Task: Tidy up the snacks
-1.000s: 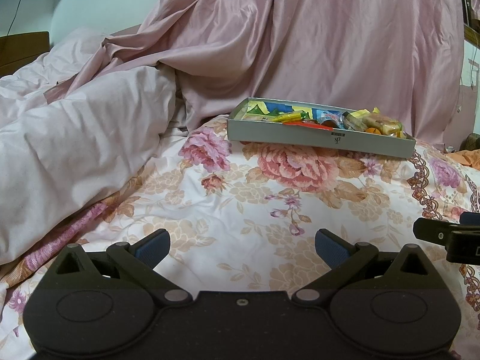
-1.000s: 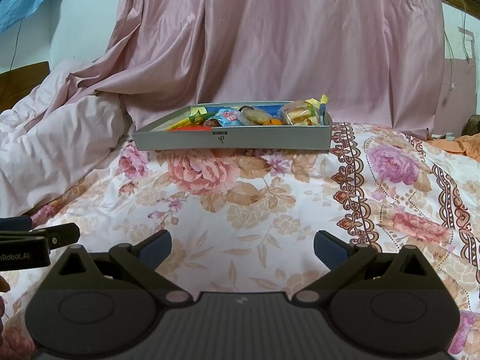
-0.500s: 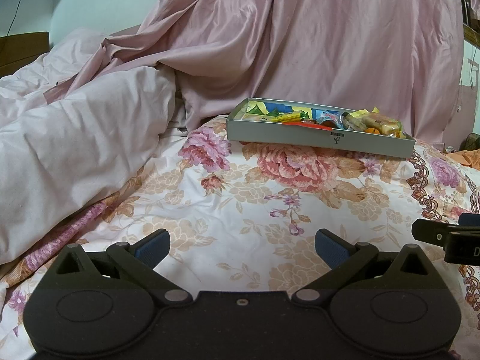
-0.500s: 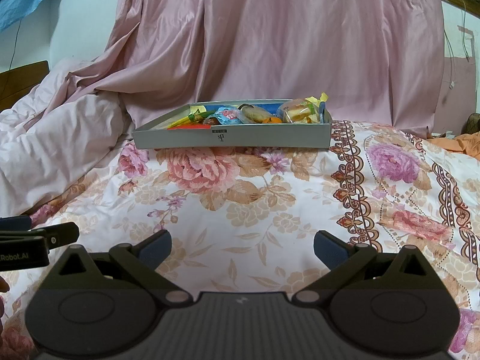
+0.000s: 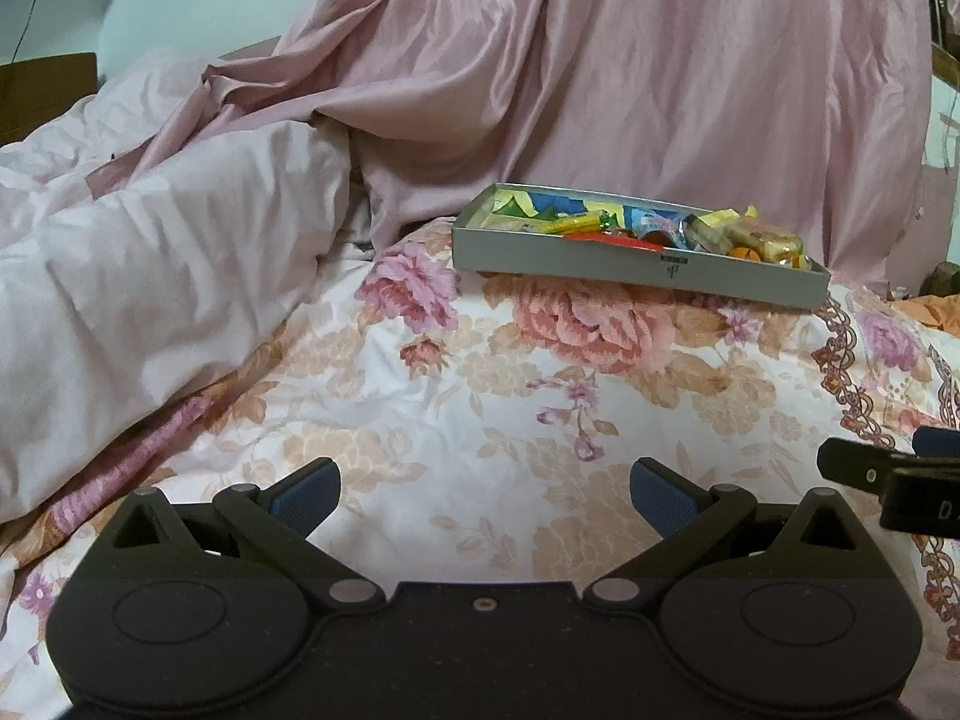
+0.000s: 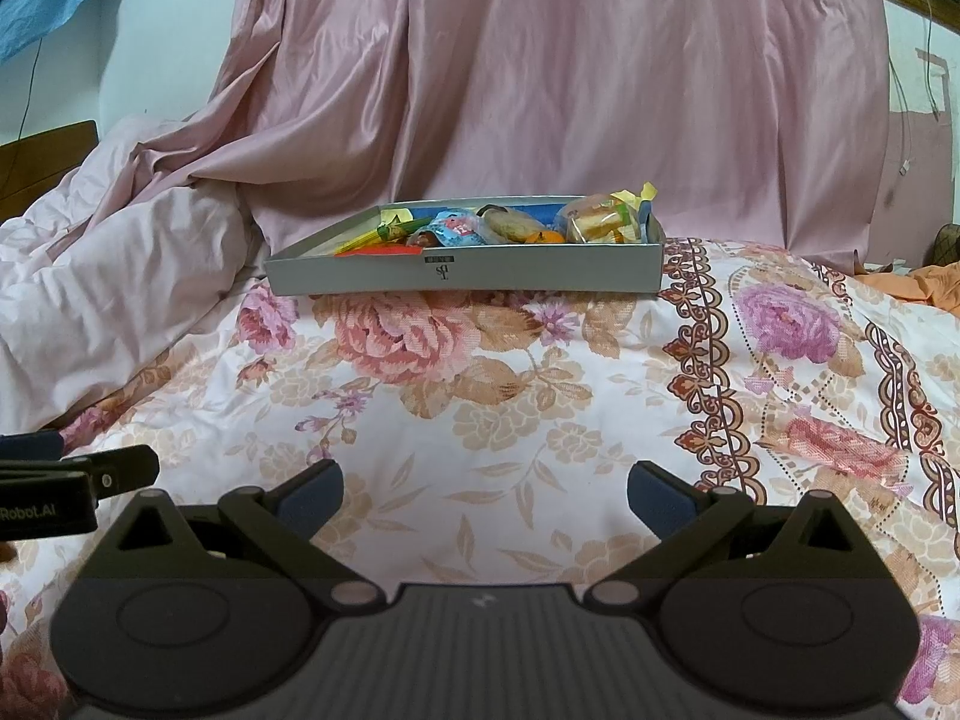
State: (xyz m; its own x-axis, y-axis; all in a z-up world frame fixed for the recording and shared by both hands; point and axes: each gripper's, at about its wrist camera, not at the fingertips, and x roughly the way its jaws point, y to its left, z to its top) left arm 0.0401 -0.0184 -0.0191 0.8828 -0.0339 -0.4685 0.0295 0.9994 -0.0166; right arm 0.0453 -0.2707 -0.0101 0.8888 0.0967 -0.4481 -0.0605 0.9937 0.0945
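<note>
1. Nearest, the left hand-held gripper (image 5: 483, 495) hovered low over the floral bedspread (image 5: 510, 408) with its jaws wide apart and nothing between them; the right hand-held gripper (image 6: 483, 492) was the same — spread and empty.
2. Each view caught the other gripper at its edge, so the two sat side by side, both well short of the box.
3. Farther off, the grey box (image 6: 468, 269) rested on the bedspread, just in front of the pink drape (image 6: 540, 78), with the snacks (image 6: 510, 225) heaped loosely inside.
4. Risk, as a judgement: the bed is soft, so a push on the box wall could tip or slide it, and the crinkly wrappers may slip from a shallow pinch or drag a neighbour out.
5. The right view faced the box's long wall and showed an orange cloth at far right more fully; the left view took the box at a slant and showed far more of the pale quilt (image 5: 150, 276) bunched at left.
</note>
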